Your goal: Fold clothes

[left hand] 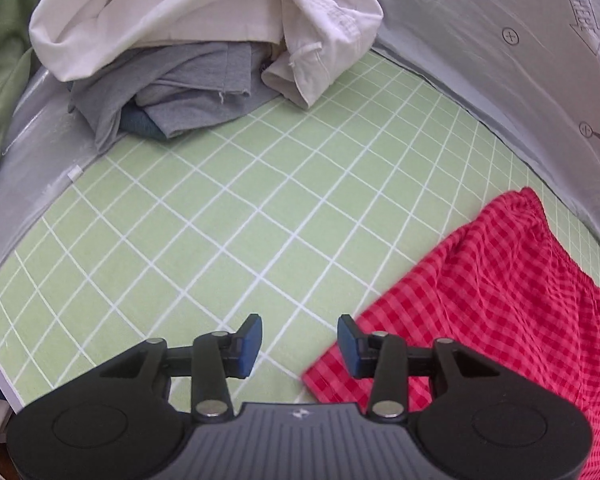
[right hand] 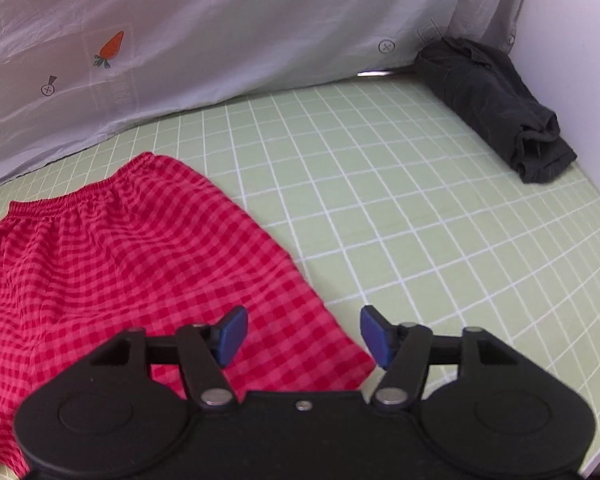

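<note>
Red-checked shorts (right hand: 132, 256) lie flat on the green grid mat (right hand: 380, 208), elastic waistband toward the back. In the left wrist view the shorts (left hand: 500, 300) are at the lower right. My left gripper (left hand: 299, 346) is open and empty, hovering over the mat just left of the shorts' lower left corner. My right gripper (right hand: 303, 338) is open and empty, above the shorts' lower right corner, with its left finger over the fabric and its right finger over the bare mat.
A pile of white (left hand: 204, 12) and grey clothes (left hand: 180, 88) sits at the mat's far left. A folded dark garment (right hand: 496, 108) lies at the far right against a white wall (right hand: 572, 60). A pale printed sheet (right hand: 220, 40) hangs behind the mat.
</note>
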{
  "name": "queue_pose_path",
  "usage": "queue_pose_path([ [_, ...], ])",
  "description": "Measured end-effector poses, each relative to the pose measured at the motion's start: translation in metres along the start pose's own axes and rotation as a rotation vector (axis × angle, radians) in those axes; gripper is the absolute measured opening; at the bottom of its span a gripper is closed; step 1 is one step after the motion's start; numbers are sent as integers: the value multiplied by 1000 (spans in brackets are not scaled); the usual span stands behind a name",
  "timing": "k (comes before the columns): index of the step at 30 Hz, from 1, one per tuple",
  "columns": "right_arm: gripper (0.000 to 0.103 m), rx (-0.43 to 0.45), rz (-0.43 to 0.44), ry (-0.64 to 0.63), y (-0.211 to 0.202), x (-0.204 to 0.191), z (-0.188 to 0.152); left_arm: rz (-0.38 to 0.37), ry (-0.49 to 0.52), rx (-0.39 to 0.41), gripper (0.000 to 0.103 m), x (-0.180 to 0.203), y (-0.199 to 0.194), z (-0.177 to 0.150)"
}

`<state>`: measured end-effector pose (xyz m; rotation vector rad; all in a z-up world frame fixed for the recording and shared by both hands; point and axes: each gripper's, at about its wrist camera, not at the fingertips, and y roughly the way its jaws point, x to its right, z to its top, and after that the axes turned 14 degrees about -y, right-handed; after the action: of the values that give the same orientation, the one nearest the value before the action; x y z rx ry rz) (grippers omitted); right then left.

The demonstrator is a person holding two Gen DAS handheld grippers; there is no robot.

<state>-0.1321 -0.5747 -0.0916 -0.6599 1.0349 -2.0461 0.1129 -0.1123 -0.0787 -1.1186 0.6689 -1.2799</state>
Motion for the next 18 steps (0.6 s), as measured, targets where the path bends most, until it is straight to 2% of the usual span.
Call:
queue_pose_path([
  [2,66,-44,-8,11,8,-2,-10,-10,7,-27,56,0,5,-8],
  [3,67,-57,-10,19,11,-2,-13,-15,11,-40,58,0,8,-11],
  [5,71,-73,1,52,17,2,-19,-12,20,-69,59,2,17,-18],
  [8,71,-88,40,107,23,7,-25,9,40,-99,59,5,29,-24],
  [14,73,-104,20,128,28,12,-29,40,74,-89,58,8,38,-29],
  [16,75,-92,11,139,27,16,-29,45,84,-75,55,9,39,-29],
  [18,75,-69,-8,155,25,22,-27,60,104,-52,40,12,38,-29],
])
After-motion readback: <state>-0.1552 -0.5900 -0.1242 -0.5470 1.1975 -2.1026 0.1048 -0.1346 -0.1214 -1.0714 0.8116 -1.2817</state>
